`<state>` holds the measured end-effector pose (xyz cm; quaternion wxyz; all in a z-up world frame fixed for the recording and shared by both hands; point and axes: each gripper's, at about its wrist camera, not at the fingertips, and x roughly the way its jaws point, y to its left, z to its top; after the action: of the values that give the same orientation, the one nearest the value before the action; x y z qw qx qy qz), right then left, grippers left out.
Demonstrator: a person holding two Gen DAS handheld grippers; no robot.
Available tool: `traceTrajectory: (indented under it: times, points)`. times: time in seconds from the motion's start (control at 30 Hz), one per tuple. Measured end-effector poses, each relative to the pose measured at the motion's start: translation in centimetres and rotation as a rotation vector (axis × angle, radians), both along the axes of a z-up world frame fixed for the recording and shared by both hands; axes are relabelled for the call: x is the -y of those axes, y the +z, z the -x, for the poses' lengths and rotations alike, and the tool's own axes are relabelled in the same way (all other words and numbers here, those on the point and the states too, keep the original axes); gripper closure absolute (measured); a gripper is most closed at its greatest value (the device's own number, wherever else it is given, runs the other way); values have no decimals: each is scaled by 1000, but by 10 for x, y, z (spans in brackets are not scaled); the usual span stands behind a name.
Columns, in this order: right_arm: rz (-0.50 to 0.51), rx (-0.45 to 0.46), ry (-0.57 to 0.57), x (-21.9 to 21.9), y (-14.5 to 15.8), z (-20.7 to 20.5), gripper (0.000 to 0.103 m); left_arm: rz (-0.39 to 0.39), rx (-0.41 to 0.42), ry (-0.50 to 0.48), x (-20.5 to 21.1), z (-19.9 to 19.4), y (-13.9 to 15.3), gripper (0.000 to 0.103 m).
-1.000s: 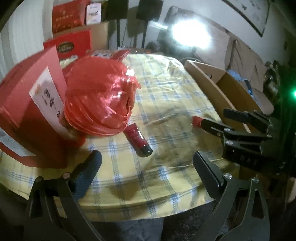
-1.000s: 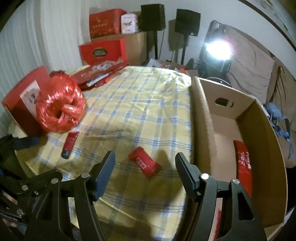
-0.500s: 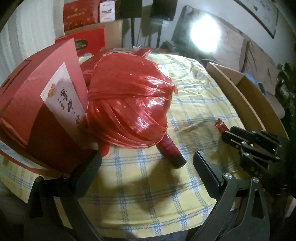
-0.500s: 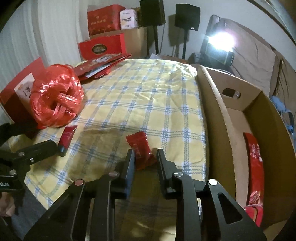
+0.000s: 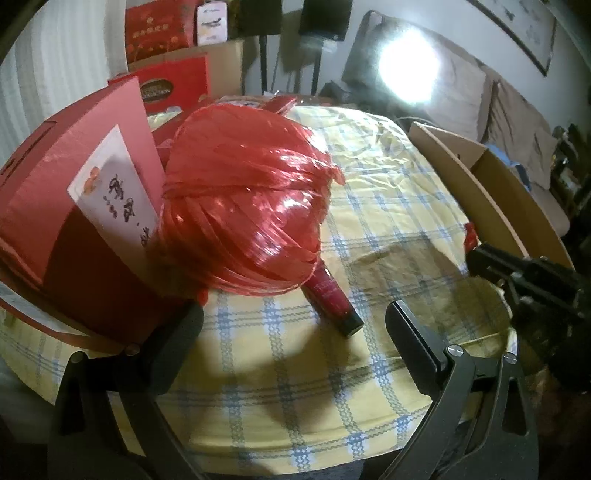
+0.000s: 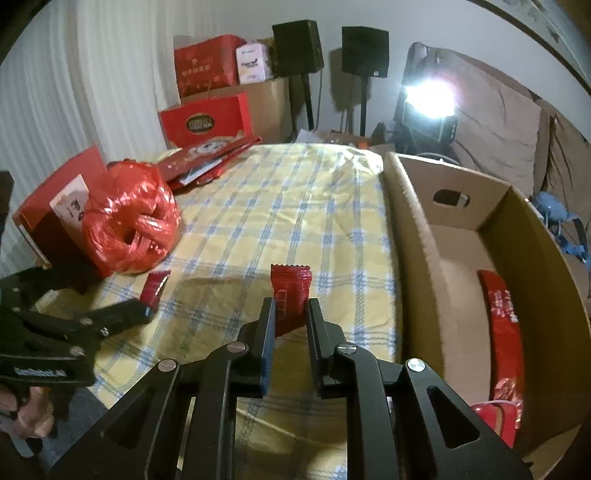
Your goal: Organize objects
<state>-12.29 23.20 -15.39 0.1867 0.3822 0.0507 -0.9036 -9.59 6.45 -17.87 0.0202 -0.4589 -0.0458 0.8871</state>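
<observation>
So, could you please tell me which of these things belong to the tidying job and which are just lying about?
In the job: red snack packet in right claw; red tube; cardboard box; left claw.

Lying about: red twine ball; red gift box; speakers; lamp.

1. A pale wall (image 6: 369,14) closes the back of the room.
2. White ribbed curtains (image 6: 92,92) hang on the left.
3. Two black speakers (image 6: 364,51) stand on thin stands.
4. A glaring lamp (image 6: 428,96) shines beside a brown sofa (image 6: 517,122).
5. A yellow checked cloth (image 6: 288,206) covers the desk.
</observation>
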Motion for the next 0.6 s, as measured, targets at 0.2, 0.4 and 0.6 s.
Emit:
traceTrajectory:
  times: [0.2,0.4,0.6]
  points:
    - [18,-12,-18,-9,9,-3,88,-9,6,-2,2,2,-2,4]
    - [24,-13,-19,-10,12,-3,88,4,-1,17,6,5,-3,4]
    - [26,-20,-24,-12,16,-4,88,12,25,-22,-8,13,-5,4]
